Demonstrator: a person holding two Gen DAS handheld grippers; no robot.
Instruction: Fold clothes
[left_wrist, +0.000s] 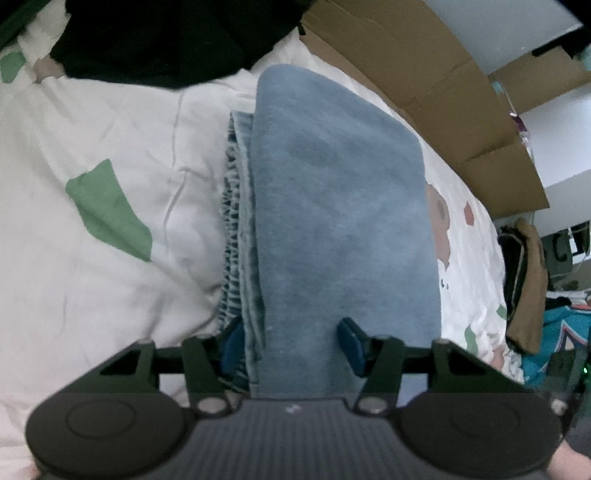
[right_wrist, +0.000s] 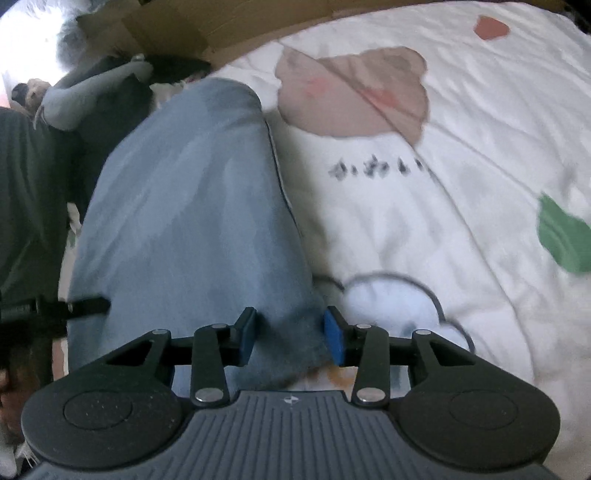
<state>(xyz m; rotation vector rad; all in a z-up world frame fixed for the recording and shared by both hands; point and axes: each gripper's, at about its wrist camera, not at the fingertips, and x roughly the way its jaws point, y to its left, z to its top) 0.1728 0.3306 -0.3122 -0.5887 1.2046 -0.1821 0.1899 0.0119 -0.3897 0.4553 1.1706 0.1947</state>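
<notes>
Blue garment (left_wrist: 340, 206) — denim-like, probably trousers — lies on the white printed duvet (left_wrist: 110, 295) as a long narrow strip running away from both cameras. In the left wrist view its left edge shows several stacked layers, one of them gathered like an elastic waistband (left_wrist: 231, 236), so it lies folded lengthwise at least once. Far end is rounded and rests flat; no loose leg or flap shows.

Left gripper (left_wrist: 291, 343): blue pads stand apart on either side of the near end of the strip, cloth running between them; the left pad is half hidden by the layers. Pads do not look pressed in — released, or at most loosely straddling. Right gripper (right_wrist: 291, 338): pads likewise apart, with the garment's near corner bunched between them but not visibly pinched; I read it as released. The black bar at the left edge of the right wrist view may be the other tool; cannot confirm.

Judgement: lengthwise folding is in place; the strip is long, so a crosswise fold would seem to remain. Equally, both tools at the near end fit just having laid it down. The pictures do not settle which.

Surroundings: cardboard boxes (left_wrist: 424, 81) along the far side of the bed, dark clothing (left_wrist: 147, 37) beyond the garment's far end, a grey plush or pillow (right_wrist: 92, 92) and more dark fabric near it. The duvet is soft and rumpled, and the dark pile crowds the far end.
</notes>
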